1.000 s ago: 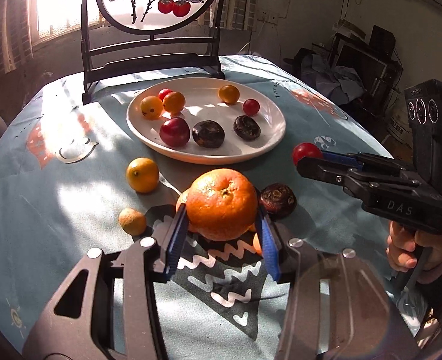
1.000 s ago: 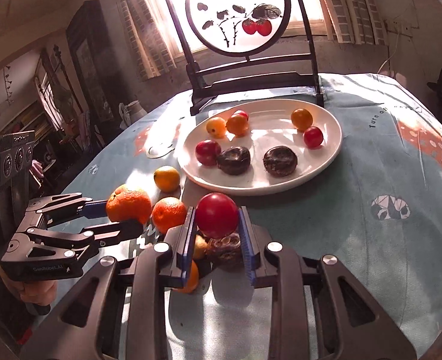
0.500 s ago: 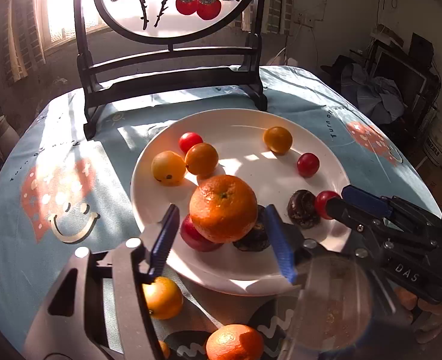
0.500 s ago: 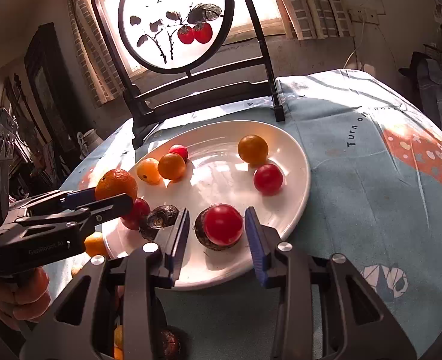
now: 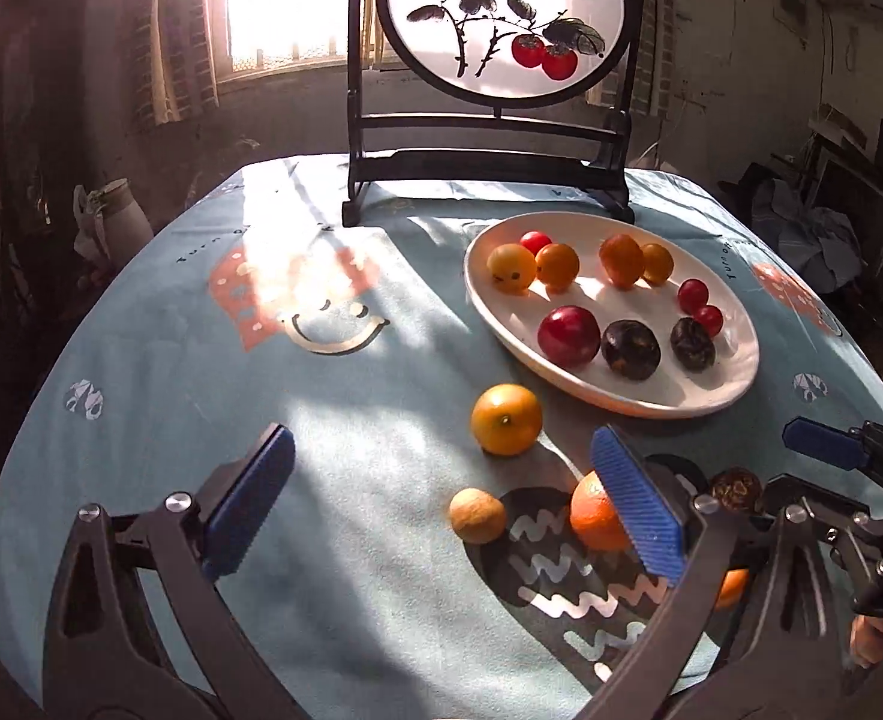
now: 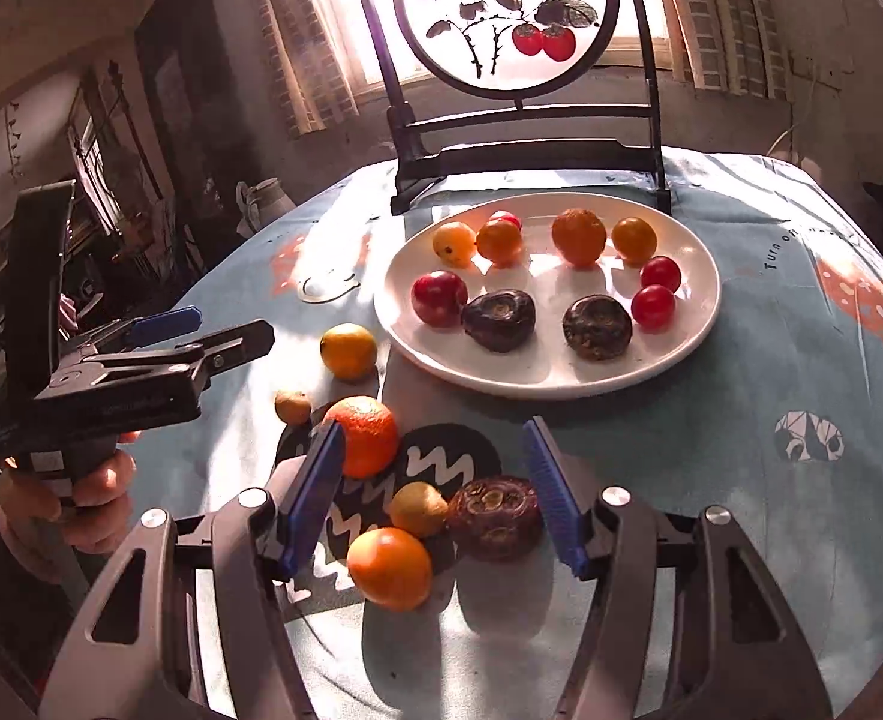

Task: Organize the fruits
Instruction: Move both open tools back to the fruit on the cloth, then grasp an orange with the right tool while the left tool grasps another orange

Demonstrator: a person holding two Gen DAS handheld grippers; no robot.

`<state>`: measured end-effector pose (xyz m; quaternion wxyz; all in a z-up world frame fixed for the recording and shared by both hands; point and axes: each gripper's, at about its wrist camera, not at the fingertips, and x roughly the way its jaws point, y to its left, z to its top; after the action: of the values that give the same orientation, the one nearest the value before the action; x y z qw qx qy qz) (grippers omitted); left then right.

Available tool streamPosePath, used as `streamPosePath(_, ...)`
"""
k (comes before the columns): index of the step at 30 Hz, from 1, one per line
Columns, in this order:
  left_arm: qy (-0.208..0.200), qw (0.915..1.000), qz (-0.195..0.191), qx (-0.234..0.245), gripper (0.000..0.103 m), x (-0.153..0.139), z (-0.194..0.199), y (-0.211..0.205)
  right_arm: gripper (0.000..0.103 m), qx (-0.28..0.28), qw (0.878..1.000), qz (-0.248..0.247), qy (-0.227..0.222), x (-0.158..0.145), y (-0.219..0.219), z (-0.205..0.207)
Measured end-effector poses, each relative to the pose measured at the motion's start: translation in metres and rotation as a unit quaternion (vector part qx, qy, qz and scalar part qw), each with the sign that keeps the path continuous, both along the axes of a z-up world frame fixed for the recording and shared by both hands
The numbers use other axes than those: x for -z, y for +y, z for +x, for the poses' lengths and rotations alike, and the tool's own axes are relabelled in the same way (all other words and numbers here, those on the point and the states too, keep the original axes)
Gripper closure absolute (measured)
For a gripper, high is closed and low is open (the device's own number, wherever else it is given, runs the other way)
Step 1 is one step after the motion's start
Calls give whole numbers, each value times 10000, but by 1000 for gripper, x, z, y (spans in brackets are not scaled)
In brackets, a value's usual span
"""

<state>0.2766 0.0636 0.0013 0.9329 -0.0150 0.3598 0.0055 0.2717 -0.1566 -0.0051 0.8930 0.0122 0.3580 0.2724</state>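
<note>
The large orange (image 6: 578, 237) that the left gripper (image 5: 441, 498) carried a second ago now lies at the back of the white plate (image 6: 702, 315), and the red cherry tomato (image 6: 653, 307) from the right gripper (image 6: 435, 495) rests on the plate's right side. Both grippers have drawn back from the plate to the loose fruit in front of it. Their jaws, clamped before, are empty and opening; the left pair gapes wide.
</note>
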Motion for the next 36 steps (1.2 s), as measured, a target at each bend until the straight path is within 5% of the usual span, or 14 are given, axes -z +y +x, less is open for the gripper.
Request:
streamPosePath(4,197,9996,-3,-185,2,10,-8,13,41,-161,9987,-468,79,12,17,-20)
streamPosePath(8,123,9994,-154,-296,2,6,-13,20,41,-297,9974,-480,454,25,21,-24)
streamPosePath(14,150,9996,-131,-216,2,6,-13,16,42,-266,9967,-630,427,32,23,-26)
streamPosePath(20,151,9998,-76,-114,2,6,-14,11,58,-293,9955,-698,568,40,24,-21)
streamPosePath(36,191,9997,-61,-108,2,6,-15,10,67,-330,9952,-750,531,40,25,-24)
